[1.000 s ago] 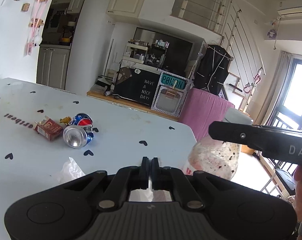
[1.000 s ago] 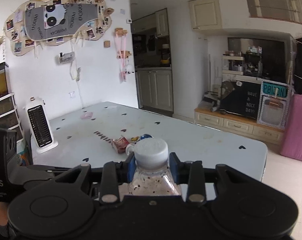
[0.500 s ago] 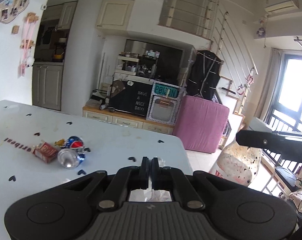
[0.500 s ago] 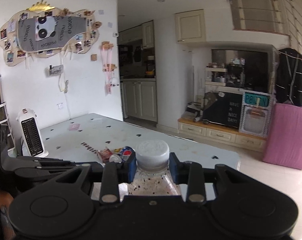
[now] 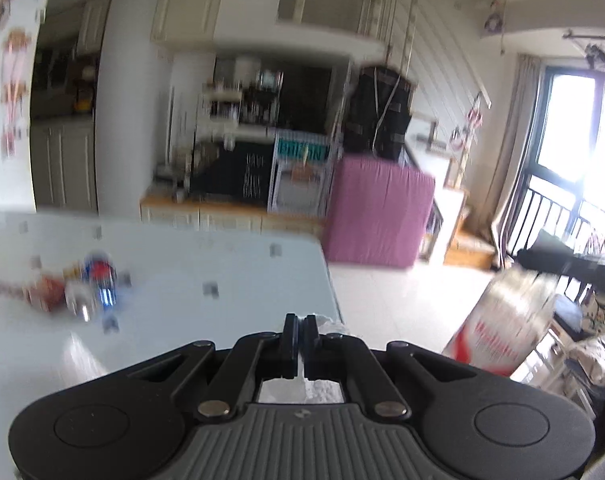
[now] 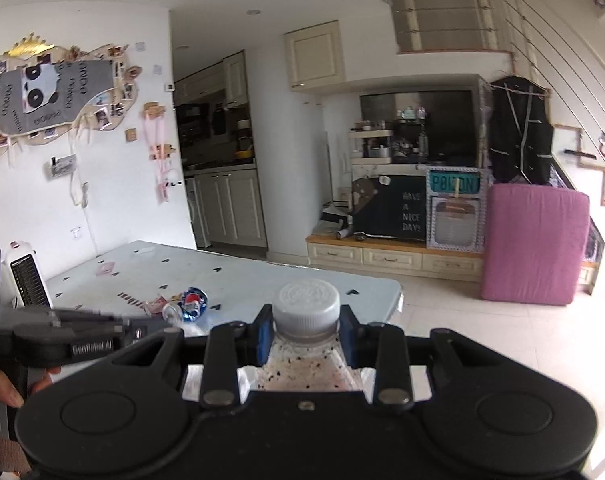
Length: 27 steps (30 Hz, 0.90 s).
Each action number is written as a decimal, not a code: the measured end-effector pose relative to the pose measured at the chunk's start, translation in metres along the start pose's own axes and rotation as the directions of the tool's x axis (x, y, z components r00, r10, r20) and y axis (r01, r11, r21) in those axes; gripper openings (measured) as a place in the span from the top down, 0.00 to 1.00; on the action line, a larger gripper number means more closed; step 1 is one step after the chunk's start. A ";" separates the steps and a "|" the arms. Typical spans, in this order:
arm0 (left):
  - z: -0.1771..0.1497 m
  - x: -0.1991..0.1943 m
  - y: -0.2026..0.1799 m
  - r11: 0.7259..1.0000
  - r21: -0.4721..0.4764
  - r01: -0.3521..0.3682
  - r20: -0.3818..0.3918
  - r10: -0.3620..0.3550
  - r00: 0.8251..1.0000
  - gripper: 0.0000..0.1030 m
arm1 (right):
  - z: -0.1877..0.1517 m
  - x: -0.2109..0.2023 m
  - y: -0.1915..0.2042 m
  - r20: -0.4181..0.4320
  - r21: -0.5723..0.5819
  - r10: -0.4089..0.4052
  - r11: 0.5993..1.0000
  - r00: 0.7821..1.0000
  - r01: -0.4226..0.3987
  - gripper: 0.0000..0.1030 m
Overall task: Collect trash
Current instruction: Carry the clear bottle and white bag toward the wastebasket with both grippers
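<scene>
Fingers [image 6: 262, 334] of my right gripper [image 6: 305, 336] clamped the speckled clear plastic bottle [image 6: 308, 368] below its white cap: light, crushable. My left gripper [image 5: 300, 346] pinched white crumpled tissue [image 5: 322, 388], flimsy.

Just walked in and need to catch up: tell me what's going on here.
A person is clearing trash with a handheld gripper in each hand. The right gripper is clamped on the neck of a plastic bottle. The left gripper is shut on a crumpled white tissue. Both are held off the near edge of the table. A crushed can and a red packet lie on the table.
</scene>
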<state>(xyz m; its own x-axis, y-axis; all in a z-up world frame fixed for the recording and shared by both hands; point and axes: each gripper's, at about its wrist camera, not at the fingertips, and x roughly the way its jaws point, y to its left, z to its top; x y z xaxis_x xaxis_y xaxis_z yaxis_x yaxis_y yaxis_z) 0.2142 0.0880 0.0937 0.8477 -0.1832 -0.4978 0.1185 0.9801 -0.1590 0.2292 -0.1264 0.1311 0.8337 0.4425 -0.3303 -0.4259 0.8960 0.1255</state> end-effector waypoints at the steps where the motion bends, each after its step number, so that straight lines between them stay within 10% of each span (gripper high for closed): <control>1: -0.012 0.008 0.003 1.000 -0.015 0.007 -0.044 -0.007 0.999 0.99 | -0.003 -0.001 -0.004 -0.005 0.009 -0.001 1.000 1.000 0.001 0.67; 9: -0.091 0.056 0.036 0.997 -0.045 -0.056 -0.249 0.043 0.967 0.96 | -0.025 0.008 -0.018 -0.056 0.044 0.007 0.999 0.998 -0.005 0.67; 14: -0.091 0.050 0.035 0.999 -0.008 -0.050 -0.209 0.047 0.977 0.25 | -0.032 0.015 -0.021 -0.074 0.049 0.016 0.999 0.997 -0.013 0.67; 16: -0.089 0.049 0.033 0.999 0.008 -0.047 -0.196 0.048 0.979 0.17 | -0.033 0.019 -0.021 -0.077 0.057 0.019 0.998 0.997 -0.015 0.67; 27: -0.090 0.104 0.009 0.998 0.015 -0.054 -0.293 0.056 0.954 0.09 | -0.032 0.024 -0.022 -0.069 0.058 0.023 0.998 0.997 -0.019 0.67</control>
<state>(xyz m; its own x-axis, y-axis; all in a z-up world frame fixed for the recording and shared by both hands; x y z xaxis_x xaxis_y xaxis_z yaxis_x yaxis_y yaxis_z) 0.2572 0.0705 -0.0361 0.6639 -0.1425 -0.7341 0.0808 0.9896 -0.1191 0.2475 -0.1363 0.0909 0.7974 0.4598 -0.3908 -0.4210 0.8879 0.1855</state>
